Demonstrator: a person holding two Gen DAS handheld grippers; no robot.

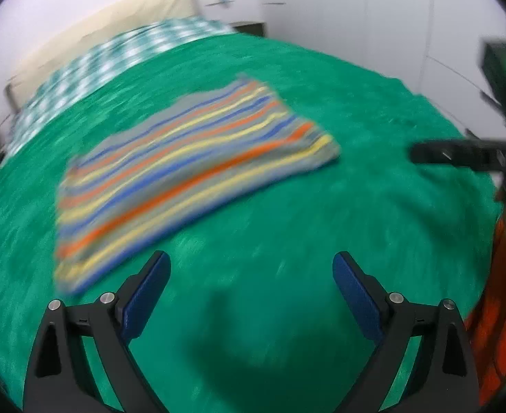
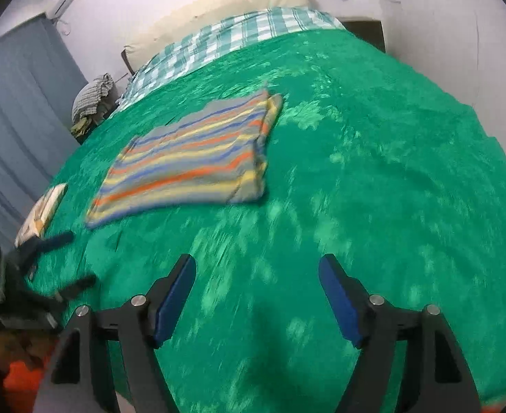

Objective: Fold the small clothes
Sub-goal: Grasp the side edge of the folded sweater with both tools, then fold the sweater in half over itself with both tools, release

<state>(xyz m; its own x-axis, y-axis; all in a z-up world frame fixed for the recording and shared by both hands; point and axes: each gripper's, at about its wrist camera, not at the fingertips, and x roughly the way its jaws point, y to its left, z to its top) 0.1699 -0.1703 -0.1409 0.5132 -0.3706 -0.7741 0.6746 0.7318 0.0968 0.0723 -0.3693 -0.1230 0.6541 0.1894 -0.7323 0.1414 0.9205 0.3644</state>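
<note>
A folded striped garment [image 1: 184,168] with grey, orange, yellow and blue bands lies flat on the green bed cover [image 1: 287,223]. It also shows in the right wrist view [image 2: 191,161]. My left gripper [image 1: 251,268] is open and empty, held above the cover in front of the garment's near edge. My right gripper [image 2: 257,272] is open and empty, held above the cover to the right of the garment. The right gripper also shows at the right edge of the left wrist view [image 1: 425,153]. The left gripper also shows at the lower left of the right wrist view [image 2: 70,261].
A teal checked sheet [image 2: 225,41] and a cream headboard [image 2: 218,3] lie at the far end of the bed. A small flat box [image 2: 41,213] rests near the bed's left edge. A bundle of cloth [image 2: 91,99] and grey curtains [image 2: 15,113] stand at the left.
</note>
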